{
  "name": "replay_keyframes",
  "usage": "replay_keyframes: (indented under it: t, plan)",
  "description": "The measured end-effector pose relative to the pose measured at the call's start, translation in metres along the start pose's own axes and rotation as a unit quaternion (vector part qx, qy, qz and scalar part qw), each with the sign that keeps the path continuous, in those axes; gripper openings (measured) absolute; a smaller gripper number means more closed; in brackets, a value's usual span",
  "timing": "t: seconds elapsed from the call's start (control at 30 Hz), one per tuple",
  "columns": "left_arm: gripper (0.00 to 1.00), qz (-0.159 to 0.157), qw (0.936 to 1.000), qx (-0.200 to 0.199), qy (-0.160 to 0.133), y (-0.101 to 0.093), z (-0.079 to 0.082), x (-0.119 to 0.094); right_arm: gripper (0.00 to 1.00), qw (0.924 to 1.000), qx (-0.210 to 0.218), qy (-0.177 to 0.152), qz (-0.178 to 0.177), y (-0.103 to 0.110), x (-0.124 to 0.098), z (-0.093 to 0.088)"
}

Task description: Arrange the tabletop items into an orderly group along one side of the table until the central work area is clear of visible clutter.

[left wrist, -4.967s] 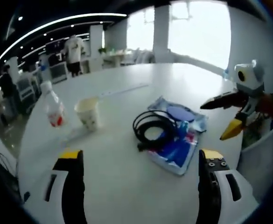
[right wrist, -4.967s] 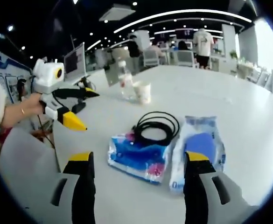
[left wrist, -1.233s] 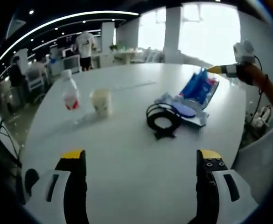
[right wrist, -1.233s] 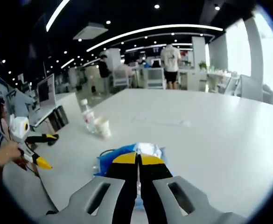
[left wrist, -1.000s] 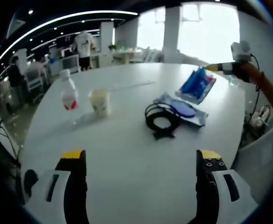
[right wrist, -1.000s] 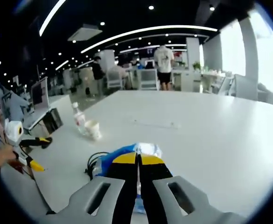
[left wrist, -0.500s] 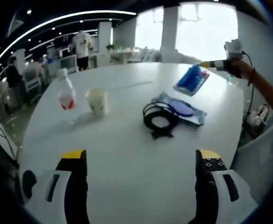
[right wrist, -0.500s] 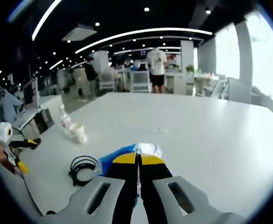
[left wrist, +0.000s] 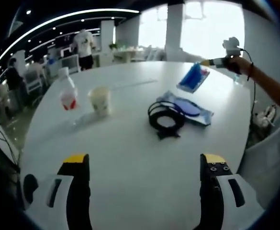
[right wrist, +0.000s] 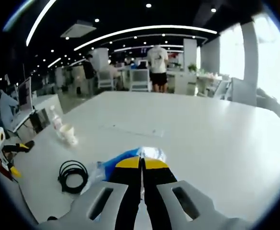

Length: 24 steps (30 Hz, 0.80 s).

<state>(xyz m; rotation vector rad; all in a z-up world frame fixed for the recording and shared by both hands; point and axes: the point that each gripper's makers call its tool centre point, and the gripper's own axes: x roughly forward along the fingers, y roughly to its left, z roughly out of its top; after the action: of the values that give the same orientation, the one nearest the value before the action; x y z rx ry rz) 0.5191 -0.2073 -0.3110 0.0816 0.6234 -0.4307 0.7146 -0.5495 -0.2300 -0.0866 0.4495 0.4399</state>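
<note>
My right gripper [right wrist: 141, 163] is shut on a blue packet [right wrist: 112, 162], held up over the white table [right wrist: 216, 139]. In the left gripper view that same blue packet [left wrist: 193, 77] hangs from the right gripper [left wrist: 209, 62] above the table's far right part. My left gripper [left wrist: 144, 160] is open near the front edge, nothing between its jaws. On the table lie a black cable coil [left wrist: 166, 117], a clear pouch with a blue disc [left wrist: 190, 108], a paper cup [left wrist: 100, 100] and a small water bottle [left wrist: 67, 92].
The right gripper view also has the cable coil [right wrist: 72, 175], the cup [right wrist: 69, 134], the bottle [right wrist: 56, 121] and the left gripper [right wrist: 13, 146] at the far left. A thin white strip [left wrist: 132, 85] lies mid-table. A person [right wrist: 157, 60] stands among desks and chairs beyond the table.
My right gripper has carried the blue packet farther across the table, away from the cable coil and pouch. The left gripper has stayed open and nearly still.
</note>
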Motion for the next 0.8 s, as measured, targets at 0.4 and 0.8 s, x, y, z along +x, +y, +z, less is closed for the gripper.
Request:
replay_keyframes:
  t: [0.4,0.8]
  plan:
    - [0.91,0.007,0.9999,0.003,0.010,0.003,-0.005,-0.001,0.01,0.9998,0.008,-0.018,-0.005,-0.028,0.023,0.008]
    - [0.91,0.016,0.9997,0.008,0.016,0.005,-0.006,-0.002,0.01,0.9997,0.023,-0.006,-0.010,-0.053,0.049,-0.009]
